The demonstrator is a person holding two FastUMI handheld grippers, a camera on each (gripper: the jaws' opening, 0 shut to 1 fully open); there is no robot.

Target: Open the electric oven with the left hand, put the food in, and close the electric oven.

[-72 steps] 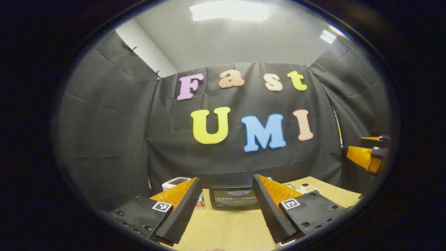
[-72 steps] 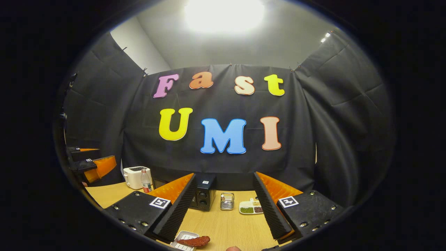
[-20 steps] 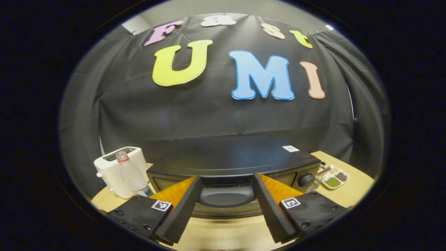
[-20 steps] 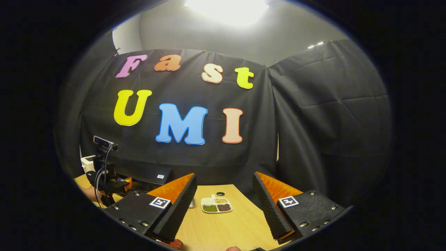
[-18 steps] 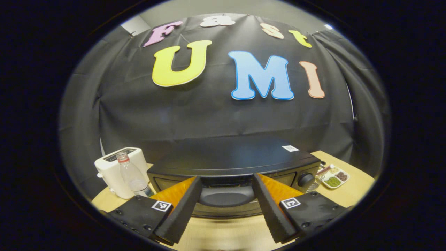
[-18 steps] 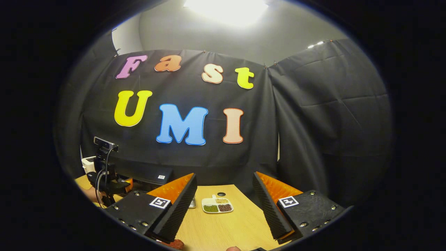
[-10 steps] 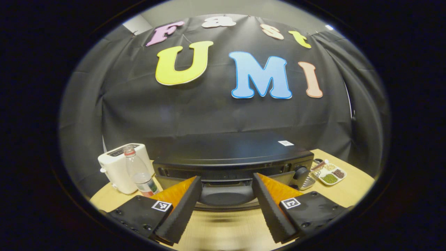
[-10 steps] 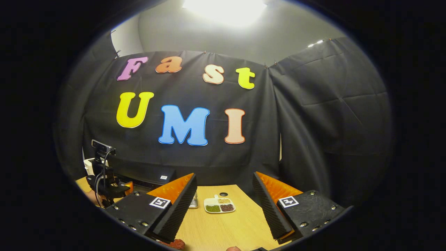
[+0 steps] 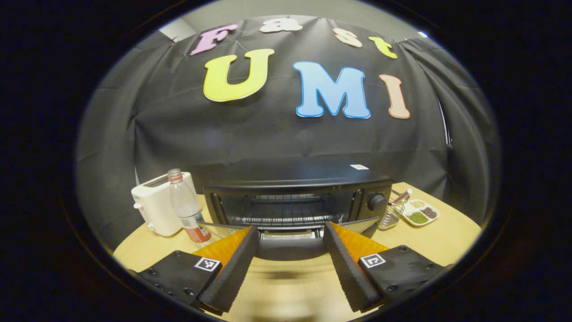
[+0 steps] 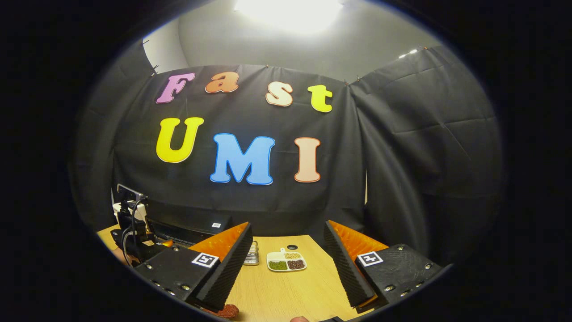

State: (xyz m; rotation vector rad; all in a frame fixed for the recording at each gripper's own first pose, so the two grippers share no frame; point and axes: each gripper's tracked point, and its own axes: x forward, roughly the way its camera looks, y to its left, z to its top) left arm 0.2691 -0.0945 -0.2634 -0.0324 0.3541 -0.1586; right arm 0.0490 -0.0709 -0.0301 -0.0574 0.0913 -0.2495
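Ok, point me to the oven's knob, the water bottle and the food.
knob (image 9: 376,201), left gripper view, on its round face.
water bottle (image 9: 187,210), left gripper view, on its clear body.
food (image 10: 225,311), right gripper view, on the reddish piece at the bottom edge.

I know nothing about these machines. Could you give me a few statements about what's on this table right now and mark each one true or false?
1. The oven door stands partly open, and a wire rack shows inside. True.
2. The white toaster stands to the right of the oven in the left gripper view. False: it stands to the left, beside the bottle.
3. The right claw is holding the food. False: the claw is open and empty, and the reddish food lies on the table.
4. A divided dish of beans sits on the table ahead of the right claw. True.
5. The bottle lies on its side. False: it stands upright.
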